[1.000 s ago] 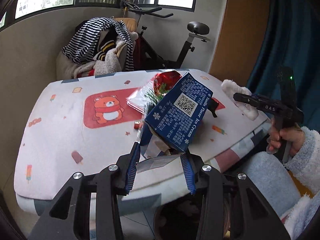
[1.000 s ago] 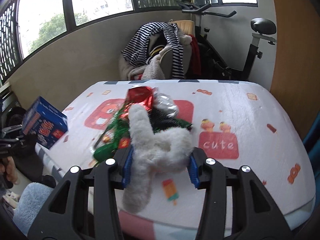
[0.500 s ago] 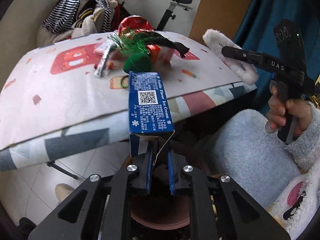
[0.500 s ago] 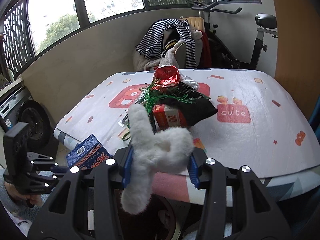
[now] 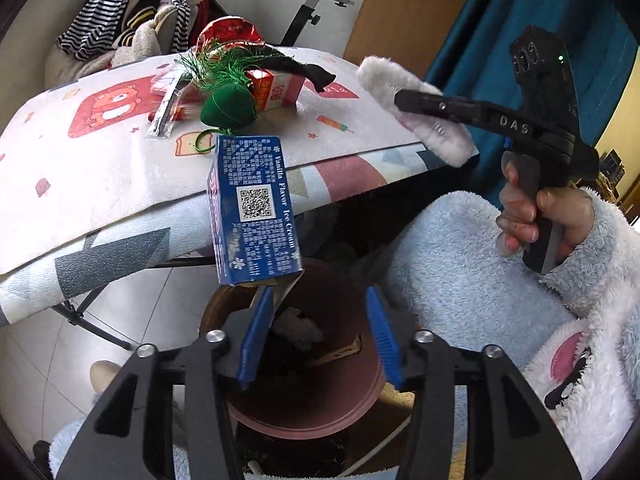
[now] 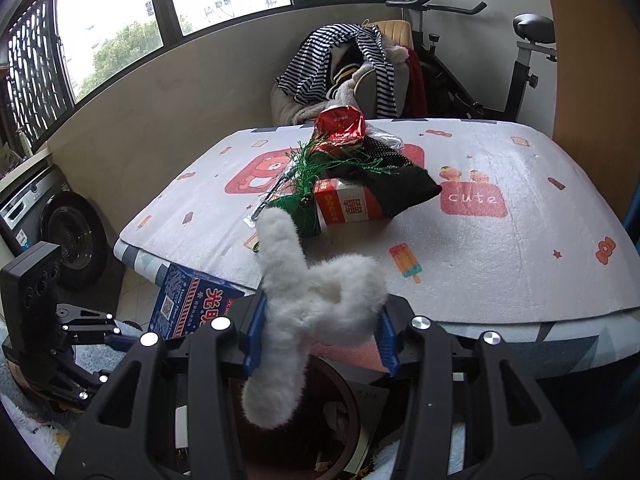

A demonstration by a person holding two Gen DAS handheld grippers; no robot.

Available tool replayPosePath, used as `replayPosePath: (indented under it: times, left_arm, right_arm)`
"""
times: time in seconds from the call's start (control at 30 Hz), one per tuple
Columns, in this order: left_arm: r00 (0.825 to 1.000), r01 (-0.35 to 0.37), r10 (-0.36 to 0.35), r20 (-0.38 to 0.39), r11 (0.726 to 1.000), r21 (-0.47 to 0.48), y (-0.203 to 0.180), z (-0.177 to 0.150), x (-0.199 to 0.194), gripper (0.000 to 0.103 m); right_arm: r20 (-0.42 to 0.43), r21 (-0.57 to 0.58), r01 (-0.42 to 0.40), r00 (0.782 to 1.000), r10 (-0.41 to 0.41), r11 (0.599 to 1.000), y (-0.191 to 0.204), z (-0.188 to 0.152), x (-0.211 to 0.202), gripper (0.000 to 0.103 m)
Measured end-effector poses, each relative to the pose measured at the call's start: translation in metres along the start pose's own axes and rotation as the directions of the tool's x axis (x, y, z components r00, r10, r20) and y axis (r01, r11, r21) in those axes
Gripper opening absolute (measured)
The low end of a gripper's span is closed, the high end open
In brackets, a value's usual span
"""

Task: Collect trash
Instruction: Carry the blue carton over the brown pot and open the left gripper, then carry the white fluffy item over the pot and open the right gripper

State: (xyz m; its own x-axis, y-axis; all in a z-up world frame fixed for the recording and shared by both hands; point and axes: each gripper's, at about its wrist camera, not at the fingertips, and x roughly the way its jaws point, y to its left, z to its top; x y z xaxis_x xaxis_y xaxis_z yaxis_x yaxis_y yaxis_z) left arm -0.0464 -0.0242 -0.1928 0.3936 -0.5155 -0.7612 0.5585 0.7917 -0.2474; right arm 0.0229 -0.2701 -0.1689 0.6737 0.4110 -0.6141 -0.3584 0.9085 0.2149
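- Two grippers hover over the bin point(image 5: 352, 396), which sits on the floor below the table point(image 5: 100, 184) edge.
- Left gripper point(image 5: 316, 336) stands wide; the blue carton point(image 5: 252, 208) stands on end at its left finger point(image 5: 256, 336), long axis upright, directly above the bin mouth. Whether the flap touches that finger I cannot tell.
- Right gripper point(image 6: 318, 334) pinches the white fluffy piece point(image 6: 308, 300), which hangs down toward the bin.
- More trash point(image 6: 348, 184) lies mid-table, well ahead of both; judging by reach, neither arm is clearly nearer.
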Motion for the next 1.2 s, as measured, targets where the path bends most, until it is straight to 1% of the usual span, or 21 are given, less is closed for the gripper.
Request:
replayPosePath:
  times: [0.07, 0.17, 0.27, 0.33, 0.4, 0.43, 0.5, 0.6, 0.77, 0.8, 0.83, 1.0, 1.1, 1.17, 1.2]
  left_arm:
    - [1.000, -0.001, 0.001, 0.015, 1.000, -0.002, 0.000, 0.000, -0.004, 0.053]
    - [0.999, 0.022, -0.022, 0.040, 1.000, 0.003, -0.002, 0.001, -0.014, 0.058]
    - [0.998, 0.020, -0.020, 0.055, 1.000, 0.017, -0.004, 0.002, -0.024, 0.061]
    - [0.998, -0.009, 0.007, 0.069, 1.000, 0.030, -0.004, 0.002, -0.028, 0.065]
    - [0.995, -0.045, 0.041, 0.091, 0.998, 0.034, -0.002, 0.004, -0.031, 0.073]
    - [0.993, -0.060, 0.057, 0.100, 0.998, 0.033, -0.002, 0.004, -0.033, 0.075]
    - [0.989, -0.093, 0.090, 0.117, 0.995, 0.020, 0.003, 0.006, -0.035, 0.082]
    - [0.985, -0.126, 0.125, 0.120, 0.992, 0.002, 0.012, 0.006, -0.034, 0.088]
    - [0.981, -0.153, 0.156, 0.119, 0.988, -0.034, 0.026, 0.001, -0.029, 0.092]
    - [0.980, -0.157, 0.161, 0.119, 0.987, -0.039, 0.028, -0.001, -0.028, 0.092]
    - [0.979, -0.164, 0.168, 0.118, 0.985, -0.045, 0.030, -0.002, -0.026, 0.092]
    - [0.976, -0.174, 0.185, 0.115, 0.980, -0.095, 0.042, -0.009, -0.019, 0.092]
    - [0.975, -0.175, 0.190, 0.113, 0.976, -0.128, 0.047, -0.012, -0.017, 0.092]
    - [0.969, -0.188, 0.209, 0.134, 0.970, -0.153, 0.050, -0.015, -0.021, 0.092]
    - [0.962, -0.199, 0.226, 0.152, 0.964, -0.174, 0.052, -0.016, -0.024, 0.092]
  right_arm:
    - [-0.008, -0.002, -0.007, 1.000, 0.007, 1.000, 0.001, -0.003, 0.001, 0.047]
    - [-0.017, -0.004, -0.009, 1.000, 0.009, 1.000, 0.002, -0.004, 0.003, 0.047]
    - [-0.021, -0.004, -0.011, 1.000, 0.011, 1.000, 0.003, -0.005, 0.004, 0.047]
    - [-0.023, -0.004, -0.014, 1.000, 0.014, 1.000, 0.003, -0.006, 0.005, 0.047]
    - [-0.031, -0.010, -0.016, 0.999, 0.016, 1.000, 0.004, -0.007, 0.007, 0.047]
    - [-0.036, -0.016, -0.018, 0.999, 0.017, 1.000, 0.005, -0.008, 0.009, 0.047]
    - [-0.046, -0.038, -0.027, 0.999, 0.025, 0.999, 0.008, -0.010, 0.010, 0.047]
    - [-0.072, -0.074, -0.051, 0.996, 0.046, 0.996, 0.014, -0.013, 0.013, 0.047]
    - [-0.139, -0.153, -0.109, 0.986, 0.088, 0.982, 0.029, -0.025, 0.023, 0.047]
    - [-0.150, -0.166, -0.115, 0.985, 0.090, 0.979, 0.032, -0.027, 0.025, 0.047]
    - [-0.179, -0.197, -0.123, 0.980, 0.088, 0.973, 0.037, -0.032, 0.031, 0.047]
    - [-0.259, -0.253, -0.156, 0.962, 0.089, 0.955, 0.057, -0.045, 0.045, 0.047]
    - [-0.286, -0.254, -0.164, 0.954, 0.088, 0.953, 0.060, -0.051, 0.049, 0.047]
    - [-0.296, -0.244, -0.162, 0.951, 0.086, 0.956, 0.059, -0.054, 0.051, 0.047]
    - [-0.297, -0.242, -0.160, 0.951, 0.084, 0.957, 0.059, -0.055, 0.051, 0.047]
